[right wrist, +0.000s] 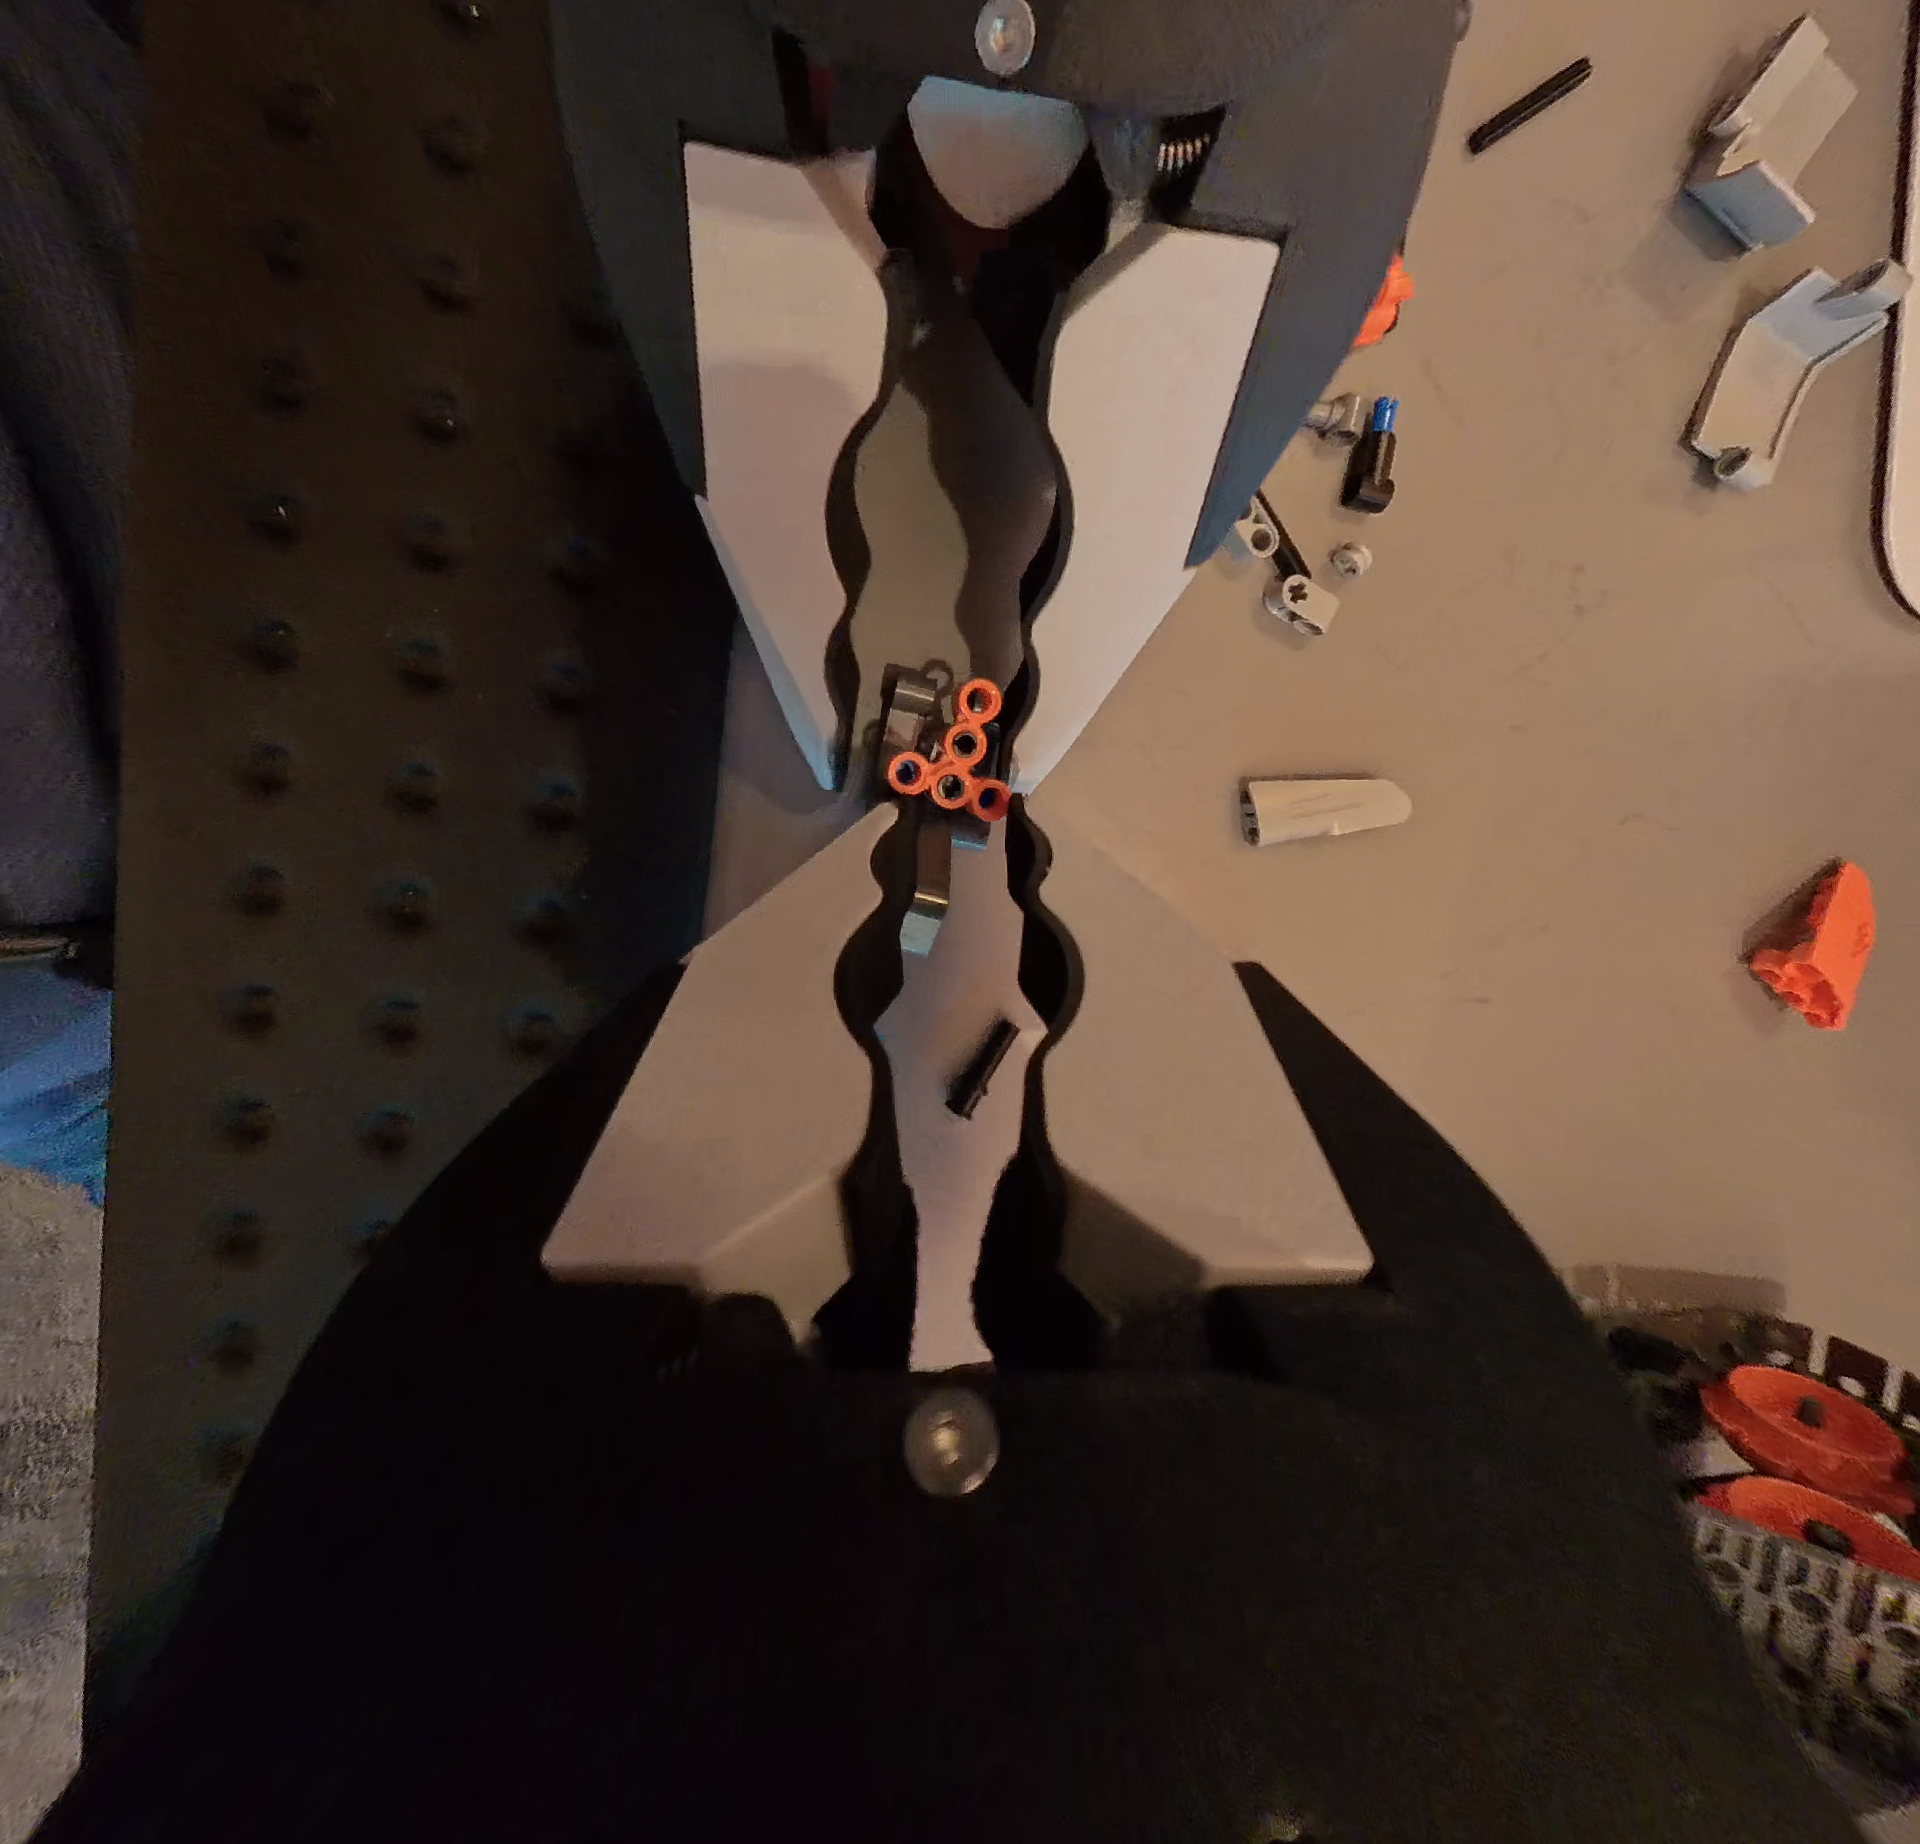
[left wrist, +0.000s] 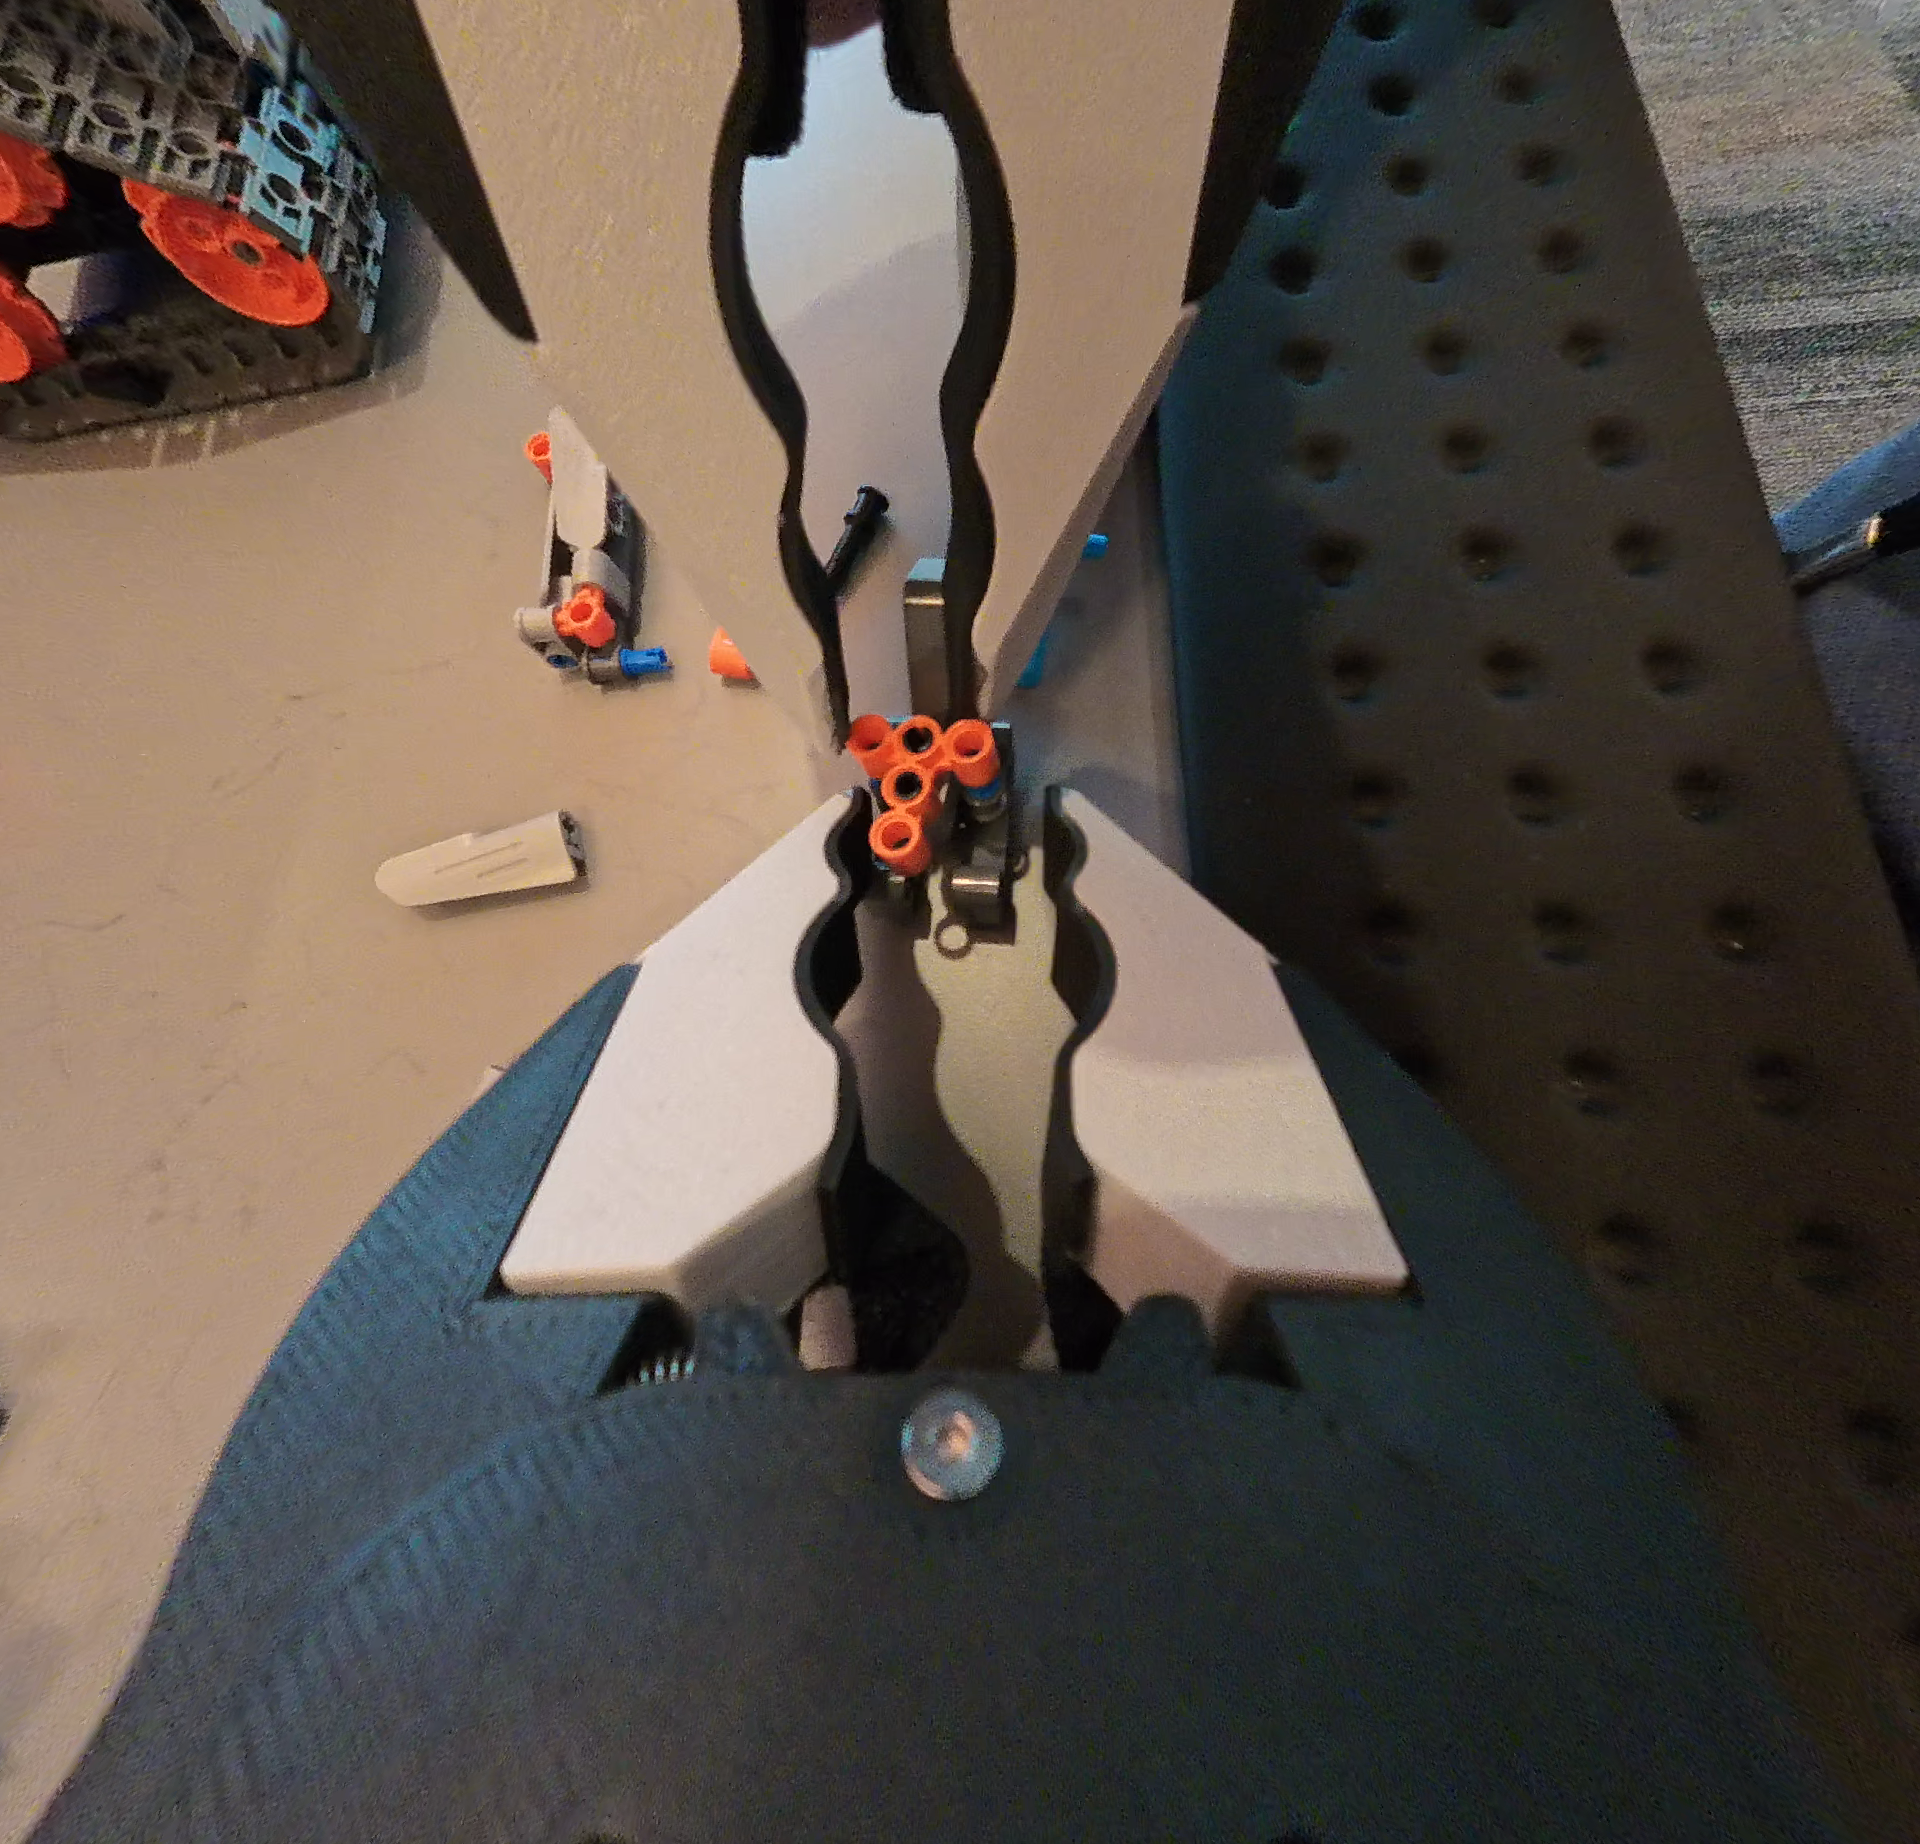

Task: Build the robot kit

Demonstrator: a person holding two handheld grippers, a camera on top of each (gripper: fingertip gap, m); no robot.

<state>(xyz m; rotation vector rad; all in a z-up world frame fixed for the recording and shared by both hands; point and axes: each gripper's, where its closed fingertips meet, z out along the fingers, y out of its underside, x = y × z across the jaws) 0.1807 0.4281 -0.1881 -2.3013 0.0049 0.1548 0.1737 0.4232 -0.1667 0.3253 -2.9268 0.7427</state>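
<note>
A small brick assembly, an orange T-shaped piece with round holes (left wrist: 914, 778) on dark grey parts (left wrist: 982, 864), hangs between both grippers, which meet tip to tip above the beige table. My left gripper (left wrist: 951, 823) is closed on it from the near side. My right gripper (right wrist: 948, 815) grips its other end, around the orange piece (right wrist: 951, 755) and a grey beam (right wrist: 930, 901). In the left wrist view the right gripper's fingers (left wrist: 977, 547) come down from the top. In the right wrist view the left gripper's fingers (right wrist: 774, 547) do the same.
A tracked model with orange wheels (left wrist: 197, 236) stands at one table corner and also shows in the right wrist view (right wrist: 1808, 1462). Loose parts lie around: a light grey panel (left wrist: 483, 859), a black pin (left wrist: 857, 527), an orange wedge (right wrist: 1818, 953), grey pieces (right wrist: 1766, 371). A black perforated surface (left wrist: 1507, 547) borders the table.
</note>
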